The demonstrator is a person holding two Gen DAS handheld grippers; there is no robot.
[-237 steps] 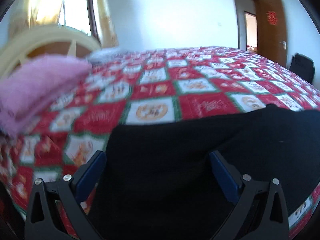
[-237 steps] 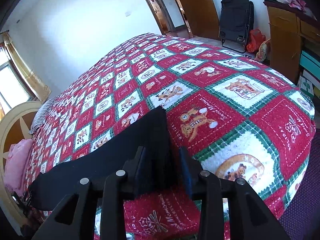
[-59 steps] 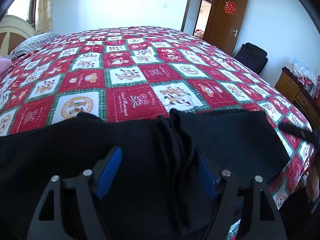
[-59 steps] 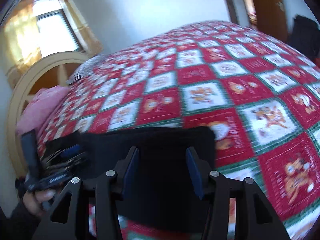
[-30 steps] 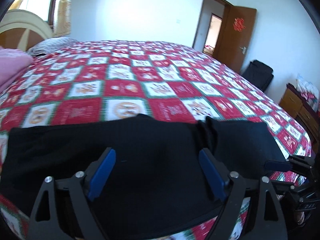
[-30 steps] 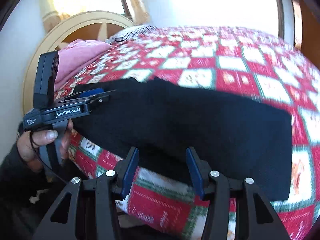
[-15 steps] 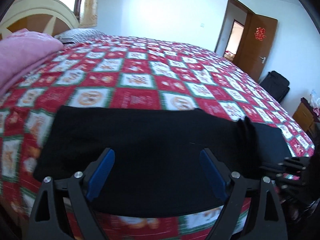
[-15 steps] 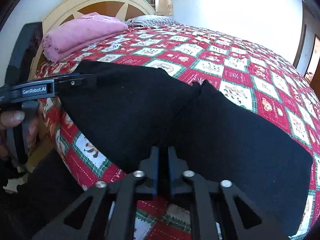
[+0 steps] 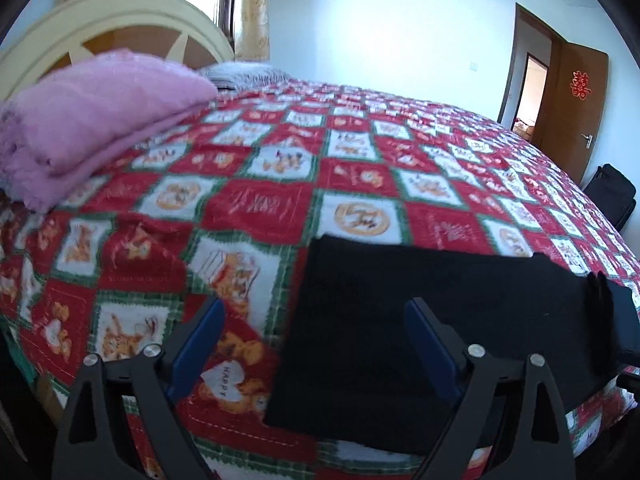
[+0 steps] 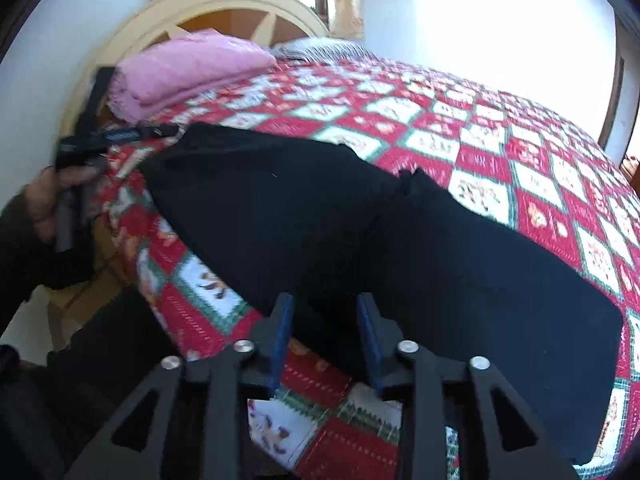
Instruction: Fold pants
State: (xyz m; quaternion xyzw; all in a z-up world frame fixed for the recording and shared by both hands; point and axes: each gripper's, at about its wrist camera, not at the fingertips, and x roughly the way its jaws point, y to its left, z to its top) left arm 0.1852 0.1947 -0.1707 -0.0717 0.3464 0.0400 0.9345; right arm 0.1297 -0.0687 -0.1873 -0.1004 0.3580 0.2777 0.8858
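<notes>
The black pants [image 10: 420, 240] lie folded lengthwise along the near edge of the bed, on a red and white patchwork quilt [image 9: 260, 200]. In the left wrist view the pants [image 9: 400, 320] fill the lower right. My left gripper [image 9: 316, 344] is open and empty, straddling the left end of the pants. It also shows at the far left of the right wrist view [image 10: 120, 136]. My right gripper [image 10: 324, 332] is open, its blue fingers either side of the pants' near edge by the middle fold.
A folded pink blanket [image 9: 88, 120] lies at the head of the bed by the cream headboard [image 10: 240, 4]. A brown door [image 9: 576, 108] and a black folded chair [image 9: 612, 196] stand at the far right.
My right gripper was shut half a second ago and is now open. My left gripper has swung left, so the pants' left end now sits between its fingers.
</notes>
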